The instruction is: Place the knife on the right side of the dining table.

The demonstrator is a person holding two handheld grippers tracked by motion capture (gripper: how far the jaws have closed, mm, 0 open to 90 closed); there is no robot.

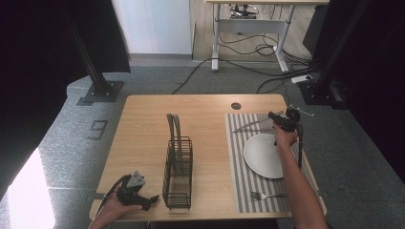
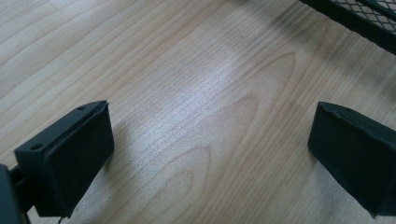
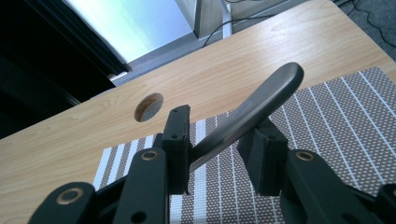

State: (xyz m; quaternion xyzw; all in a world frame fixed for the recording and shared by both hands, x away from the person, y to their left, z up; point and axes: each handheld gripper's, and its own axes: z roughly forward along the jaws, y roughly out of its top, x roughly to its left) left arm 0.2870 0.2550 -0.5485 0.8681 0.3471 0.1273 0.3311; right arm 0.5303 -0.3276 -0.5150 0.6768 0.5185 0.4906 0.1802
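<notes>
At the left of the table (image 1: 143,114), near its front edge, the left gripper (image 1: 152,199) lies low in the person's left hand (image 1: 112,212), a grey three-cornered plate on its top. Its jaws point toward the foot of the black wire basket (image 1: 177,179) just beside it. In the left gripper view the two black jaws stand wide apart over bare wood, with nothing between them, and a corner of the basket's mesh (image 2: 369,18) crosses the upper right.

The basket stands upright in the middle of the table, with its tall looped handle (image 1: 174,129) rising at its far end.

To the right lies a grey-and-white striped placemat (image 1: 239,167). A white plate (image 1: 262,155) sits on it, and a fork (image 1: 267,195) lies on the mat near the front edge, well apart from the plate.

At the far right corner of the mat, beyond the plate, the right hand (image 1: 284,137) holds the right gripper (image 1: 273,116). A table knife (image 1: 253,123) runs from it leftward over the mat's far end. In the right gripper view the knife (image 3: 252,112) lies slanted between the jaws, its rounded end up and away. It rests against the left jaw, while the right jaw stands a little off it, so the jaws are partly apart and not clamped on it. A round cable hole (image 3: 148,107) in the wood shows just past the mat's edge (image 3: 327,107).
</notes>
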